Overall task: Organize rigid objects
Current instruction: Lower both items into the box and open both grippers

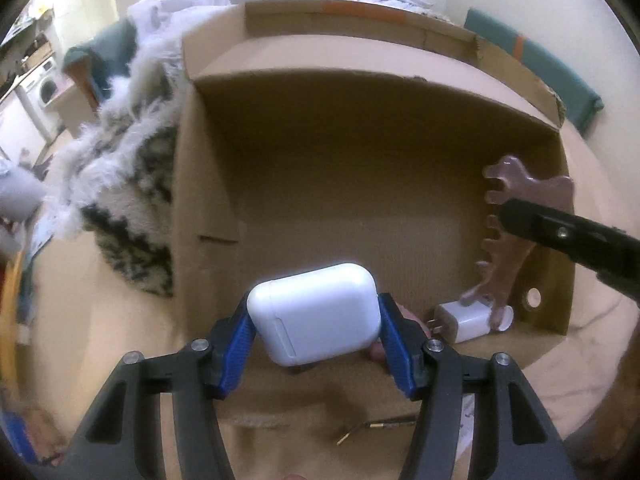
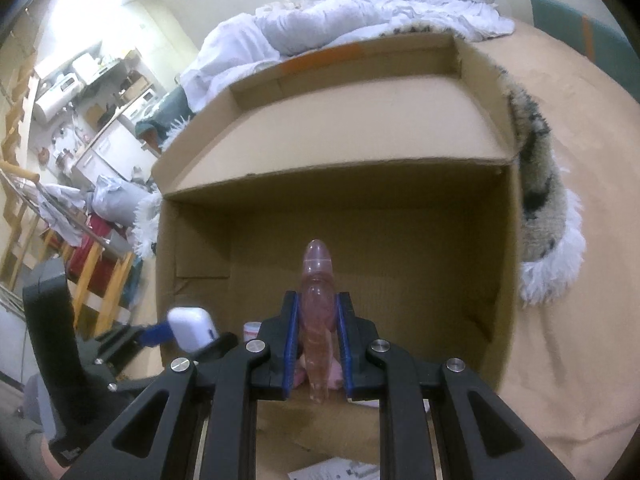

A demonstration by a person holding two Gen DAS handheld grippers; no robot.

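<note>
Here, two claws hold things over a box [image 1: 400, 152].
Left claw [image 1: 314, 326] pinches a case [image 1: 314, 312]; right claw [image 2: 318, 344], nearly closed, grips a comb [image 2: 318, 300]; tilted, either could slip, striking the charger [image 1: 464, 322] at four o'clock.

left gripper [image 1: 314, 326] clamps white case [image 1: 314, 314] – perhaps earbuds, over box [image 1: 360, 184]

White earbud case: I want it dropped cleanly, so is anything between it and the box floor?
Nothing visible blocks the white case, gripped above the open cardboard box. The white charger lies off to the right.
</note>
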